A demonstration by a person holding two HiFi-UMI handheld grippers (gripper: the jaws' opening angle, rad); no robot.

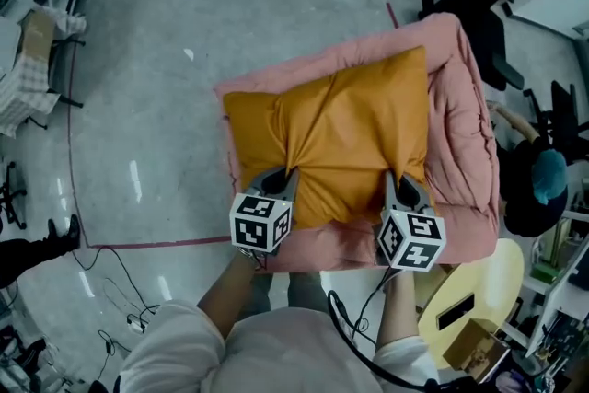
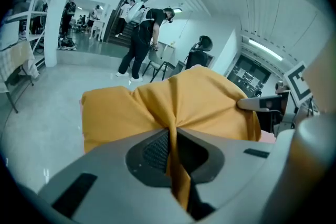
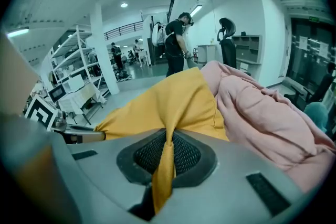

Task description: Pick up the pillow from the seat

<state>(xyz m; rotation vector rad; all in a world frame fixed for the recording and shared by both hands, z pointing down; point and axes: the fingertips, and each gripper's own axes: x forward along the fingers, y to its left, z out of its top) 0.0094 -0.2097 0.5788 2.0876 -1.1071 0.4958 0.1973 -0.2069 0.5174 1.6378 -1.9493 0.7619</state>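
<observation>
Seemingly mid-lift: pinching folds along the near edge of the plump mustard-yellow fabric pillow, spread over the middle of the pink quilted seat, with left gripper and right gripper both clenched on cloth; next, probably raising both evenly, clear of the seat.

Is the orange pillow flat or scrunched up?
Scrunched at its near edge: left gripper and right gripper each pinch the pillow, creases fanning out.

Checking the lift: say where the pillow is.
Head view centre: the orange pillow over the pink seat, near edge pinched by the left gripper and right gripper.
</observation>
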